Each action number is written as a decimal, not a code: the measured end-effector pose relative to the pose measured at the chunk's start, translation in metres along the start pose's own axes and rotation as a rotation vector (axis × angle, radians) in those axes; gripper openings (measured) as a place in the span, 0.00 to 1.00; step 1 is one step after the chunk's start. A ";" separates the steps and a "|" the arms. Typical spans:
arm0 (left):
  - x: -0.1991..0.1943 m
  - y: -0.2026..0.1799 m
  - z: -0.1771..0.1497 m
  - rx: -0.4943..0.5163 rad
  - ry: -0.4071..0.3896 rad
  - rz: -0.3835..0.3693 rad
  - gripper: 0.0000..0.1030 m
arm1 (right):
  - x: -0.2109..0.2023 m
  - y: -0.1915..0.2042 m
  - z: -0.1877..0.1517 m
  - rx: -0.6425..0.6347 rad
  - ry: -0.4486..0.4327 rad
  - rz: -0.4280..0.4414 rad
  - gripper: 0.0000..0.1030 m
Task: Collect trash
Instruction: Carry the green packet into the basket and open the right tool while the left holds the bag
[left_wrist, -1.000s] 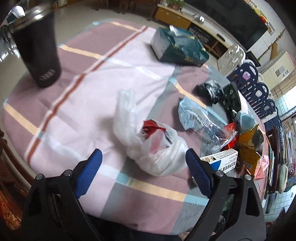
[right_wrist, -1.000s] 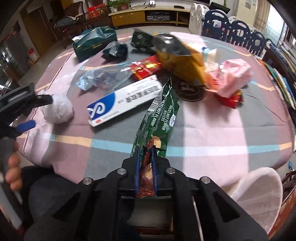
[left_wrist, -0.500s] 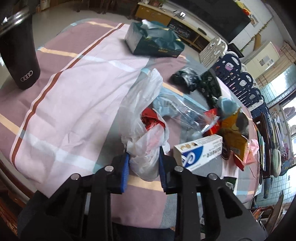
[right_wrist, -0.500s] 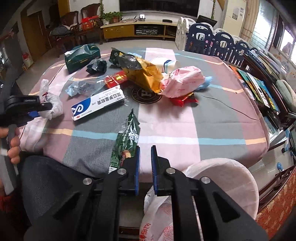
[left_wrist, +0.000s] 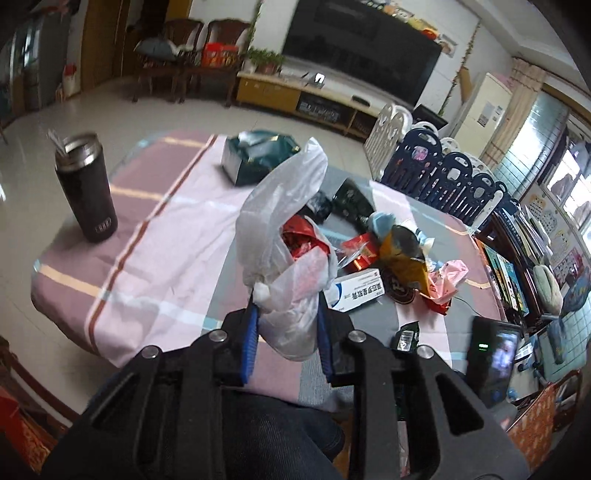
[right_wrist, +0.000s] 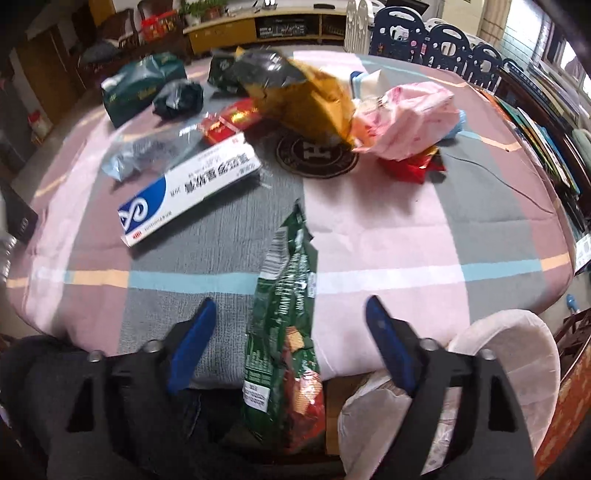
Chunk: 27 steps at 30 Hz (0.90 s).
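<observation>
Your left tongs are pinching a white plastic bag with red scraps inside, holding it above the tabletop edge. Your right tongs are opening, pads spread wide of the green wafer wrapper that is hanging between them untouched. Beyond those tongs a blue-and-white box is lying ahead-left, a yellow snack bag farther ahead.
</observation>
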<state>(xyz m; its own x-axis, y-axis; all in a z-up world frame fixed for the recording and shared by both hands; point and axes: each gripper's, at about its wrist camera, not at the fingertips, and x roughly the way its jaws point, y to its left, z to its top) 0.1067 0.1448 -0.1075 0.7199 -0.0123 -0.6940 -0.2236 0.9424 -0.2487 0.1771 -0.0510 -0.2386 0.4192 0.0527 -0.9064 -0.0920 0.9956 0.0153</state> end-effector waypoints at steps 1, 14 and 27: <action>-0.004 -0.002 0.000 0.010 -0.012 -0.001 0.27 | 0.005 0.005 0.000 -0.017 0.014 -0.015 0.53; -0.017 -0.017 -0.002 0.044 -0.038 -0.058 0.27 | -0.058 -0.012 0.007 -0.037 -0.148 -0.041 0.16; -0.028 -0.088 -0.030 0.172 0.011 -0.201 0.27 | -0.095 -0.158 -0.093 0.087 -0.051 -0.173 0.17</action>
<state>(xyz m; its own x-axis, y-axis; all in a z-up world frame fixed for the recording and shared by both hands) 0.0862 0.0522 -0.0863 0.7315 -0.2075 -0.6495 0.0384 0.9636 -0.2645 0.0682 -0.2208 -0.1941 0.4674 -0.1182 -0.8761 0.0631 0.9930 -0.1003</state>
